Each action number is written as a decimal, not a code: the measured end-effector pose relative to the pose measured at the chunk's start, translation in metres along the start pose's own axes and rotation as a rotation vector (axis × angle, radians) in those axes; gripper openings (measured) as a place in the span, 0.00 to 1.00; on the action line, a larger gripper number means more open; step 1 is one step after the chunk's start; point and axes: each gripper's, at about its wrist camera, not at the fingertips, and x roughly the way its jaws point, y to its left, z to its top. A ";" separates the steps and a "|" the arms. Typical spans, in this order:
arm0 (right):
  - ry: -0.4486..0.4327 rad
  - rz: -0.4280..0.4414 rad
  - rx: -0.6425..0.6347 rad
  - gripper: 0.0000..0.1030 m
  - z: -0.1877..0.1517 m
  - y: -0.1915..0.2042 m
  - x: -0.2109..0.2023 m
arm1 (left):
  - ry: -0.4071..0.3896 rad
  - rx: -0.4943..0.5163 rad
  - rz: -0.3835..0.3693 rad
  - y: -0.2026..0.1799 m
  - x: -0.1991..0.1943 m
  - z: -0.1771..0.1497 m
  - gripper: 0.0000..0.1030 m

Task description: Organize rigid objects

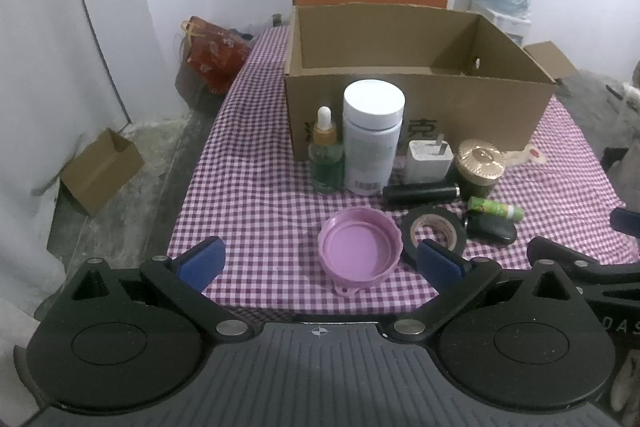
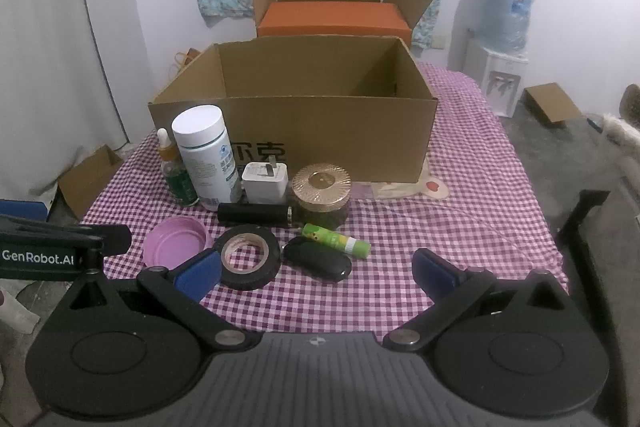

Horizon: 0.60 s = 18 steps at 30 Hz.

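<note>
- The left hand-held gripper (image 1: 320, 261) sits nearest the lens, its blue pads spread wide and holding nothing; the right hand-held gripper (image 2: 316, 271) is likewise spread wide and empty.
- Just beyond the left pads, at 12 o'clock, lies the shallow pink plastic lid (image 1: 360, 247), hollow side up, on the purple-and-white checked surface (image 1: 260, 195).
- At 2 o'clock from the lid sits the black roll of tape (image 1: 434, 229); in the right wrist view it touches that gripper's left pad, so any sideways sweep risks knocking it.
- Behind, from 11 to 1 o'clock, stand a green dropper bottle (image 1: 326, 157), a tall white screw-cap bottle (image 1: 373, 135), a white plug adapter (image 1: 428, 161), a black cylindrical tube (image 1: 420, 194) and a gold-lidded jar (image 1: 480, 163); a green glue stick (image 1: 496, 207) and a black oval fob (image 1: 490, 229) lie further right.
- The open brown cardboard box (image 1: 420, 115) waits at 12 o'clock behind them all, seemingly the destination.
- Judged best: take the lid first, pinching its rim across the diameter, lifting high over the upright bottles.
</note>
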 end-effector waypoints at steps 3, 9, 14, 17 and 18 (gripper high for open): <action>0.002 0.003 0.001 1.00 0.000 0.000 0.001 | 0.000 0.004 0.000 -0.001 0.001 0.000 0.99; 0.003 0.005 0.004 1.00 -0.001 0.000 0.000 | 0.001 0.011 -0.002 -0.002 0.002 -0.001 0.99; 0.007 0.006 0.007 1.00 -0.001 -0.001 0.002 | 0.001 0.019 -0.004 -0.004 0.003 -0.003 0.99; 0.011 0.008 0.011 1.00 -0.002 -0.002 0.004 | -0.002 0.029 -0.011 -0.005 0.004 -0.004 0.99; 0.013 0.008 0.014 1.00 -0.002 -0.002 0.004 | -0.002 0.032 -0.013 -0.006 0.005 -0.004 0.99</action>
